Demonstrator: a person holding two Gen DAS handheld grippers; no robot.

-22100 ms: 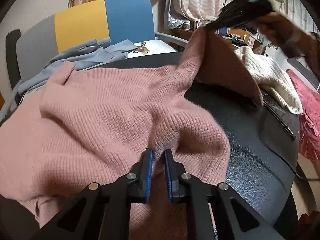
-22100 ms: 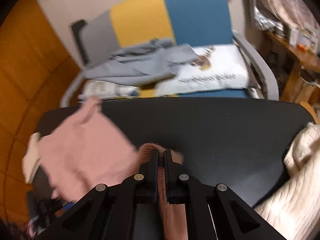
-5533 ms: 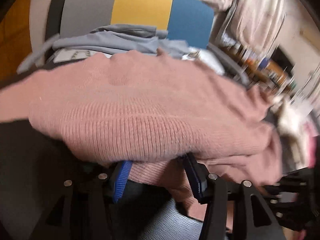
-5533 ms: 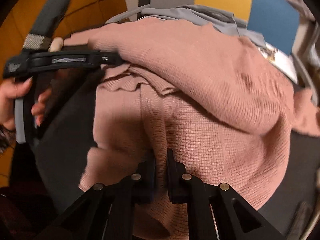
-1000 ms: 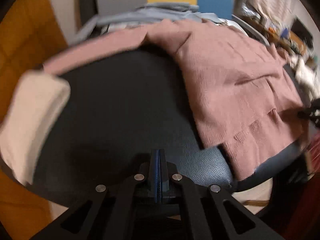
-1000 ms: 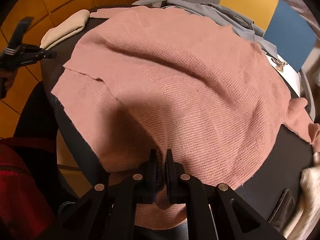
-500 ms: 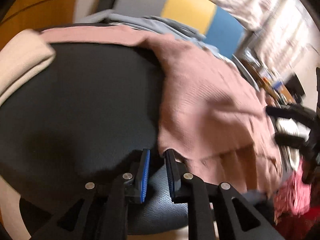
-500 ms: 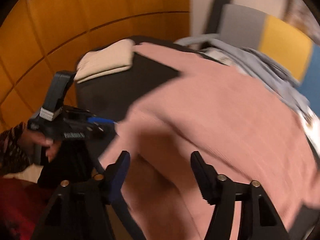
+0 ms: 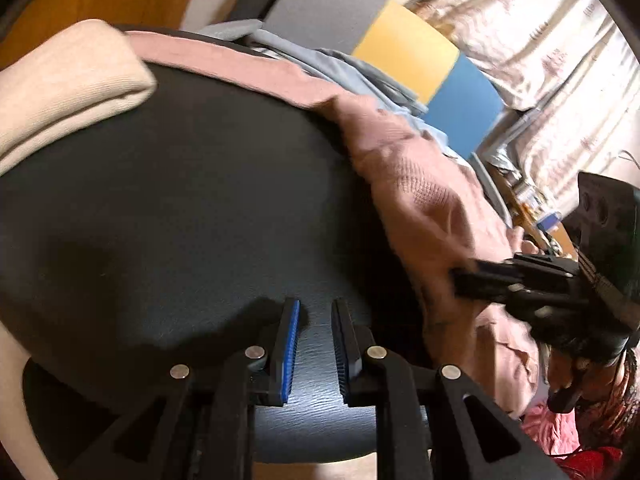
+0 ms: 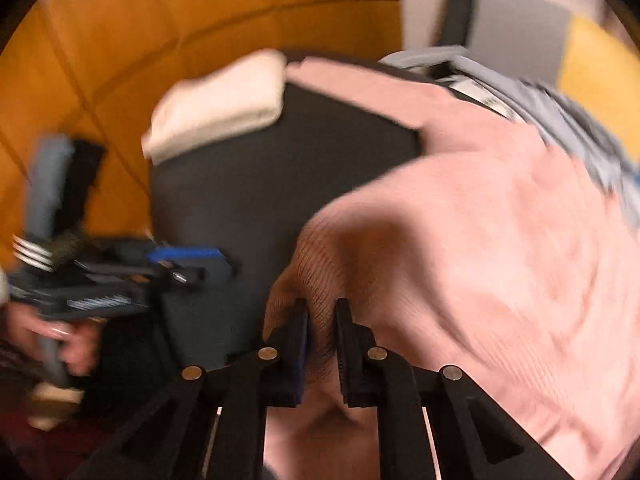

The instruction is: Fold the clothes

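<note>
A pink knit sweater (image 9: 420, 184) lies spread over the right half of a black table (image 9: 180, 200). In the right wrist view my right gripper (image 10: 322, 308) is at the sweater's (image 10: 500, 220) near left edge. Its jaws are closing, and a bunched fold of the knit fills the gap between them. That same gripper (image 9: 460, 278) shows at the right of the left wrist view, biting the sweater's edge. My left gripper (image 9: 316, 306) hovers over bare table near the front edge, narrowly open with nothing between its fingers. From the right wrist it (image 10: 216, 266) appears blurred at the left.
A folded cream garment (image 9: 68, 80) lies at the table's far left corner. Behind the table stands a grey, yellow and blue chair (image 9: 404, 48) with a grey garment (image 9: 344, 68) draped on it. Red and pink cloth (image 9: 552, 432) lies low at the right. An orange wall (image 10: 120, 40) is at the left.
The right gripper's jaws, wide apart half a second ago, have closed on the sweater's edge. The left gripper, shut a second ago, stands slightly open and has rolled over the bare table.
</note>
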